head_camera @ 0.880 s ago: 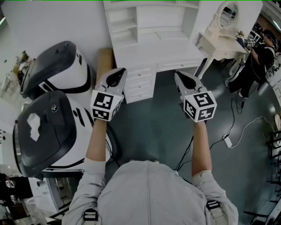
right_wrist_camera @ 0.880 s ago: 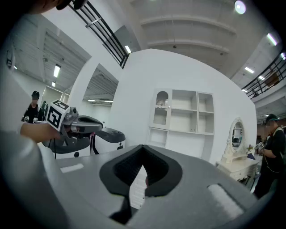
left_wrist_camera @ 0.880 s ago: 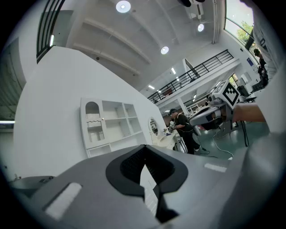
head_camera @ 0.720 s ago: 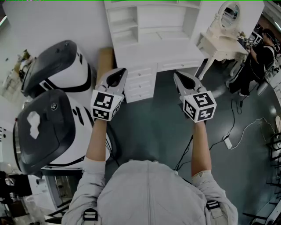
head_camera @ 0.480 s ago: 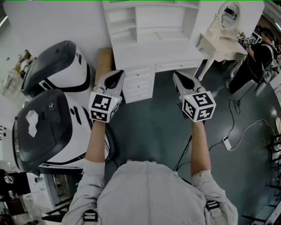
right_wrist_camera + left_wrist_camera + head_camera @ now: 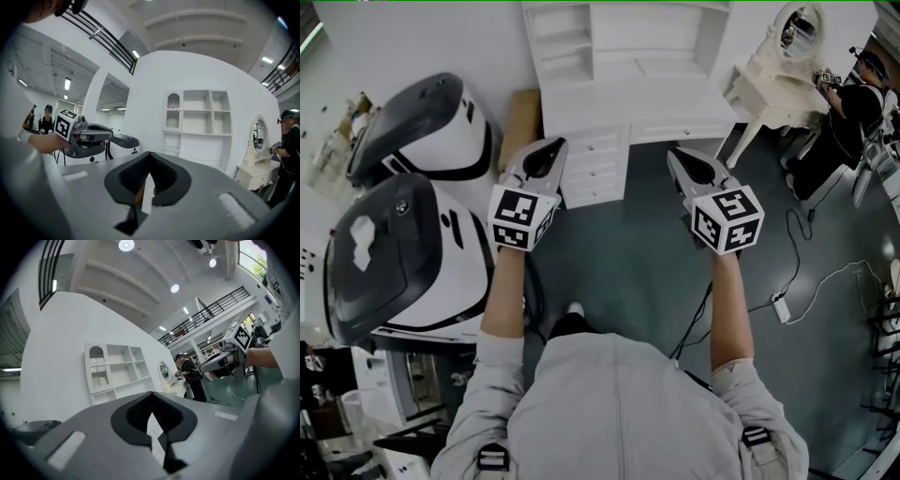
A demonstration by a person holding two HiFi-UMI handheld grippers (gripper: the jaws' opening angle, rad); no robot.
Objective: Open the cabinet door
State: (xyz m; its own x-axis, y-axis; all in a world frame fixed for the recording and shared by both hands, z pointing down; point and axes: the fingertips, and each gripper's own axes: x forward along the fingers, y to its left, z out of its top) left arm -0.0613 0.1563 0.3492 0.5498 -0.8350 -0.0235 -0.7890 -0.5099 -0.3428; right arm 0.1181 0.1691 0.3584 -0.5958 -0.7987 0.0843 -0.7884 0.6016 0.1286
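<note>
The white cabinet (image 6: pixel 628 56) stood against the wall at the far edge of the head view, straight ahead of the person, with open shelves above a desk top and a stack of drawers (image 6: pixel 595 171) under its left half. An arched compartment (image 6: pixel 173 110) sat at the upper left of the shelving; whether its door was ajar could not be told.

Both grippers were held well short of the cabinet, touching nothing. The left gripper (image 6: pixel 553 145) pointed level toward the drawers, its jaws closed together with nothing between them. The right gripper (image 6: pixel 677 155) pointed level toward the right half of the desk, its jaws likewise pressed together and empty. The forearms (image 6: pixel 504 291) were stretched forward and nearly parallel, marker cubes facing up, the two grippers well apart from each other.

A stretch of dark floor (image 6: pixel 628 272) lay open between the person and the cabinet front. On the left, two large white-and-black pods (image 6: pixel 403 253) crowded close beside the left forearm, and a tan panel (image 6: pixel 522 117) sat just beside the cabinet's left edge. On the right, a cream dressing table (image 6: pixel 773 80) with an oval mirror stood near the cabinet's right corner, with a person in black (image 6: pixel 839 122) beyond it. A white cable (image 6: pixel 825 272) and a power strip (image 6: pixel 785 305) lay on the floor to the right of the right arm
</note>
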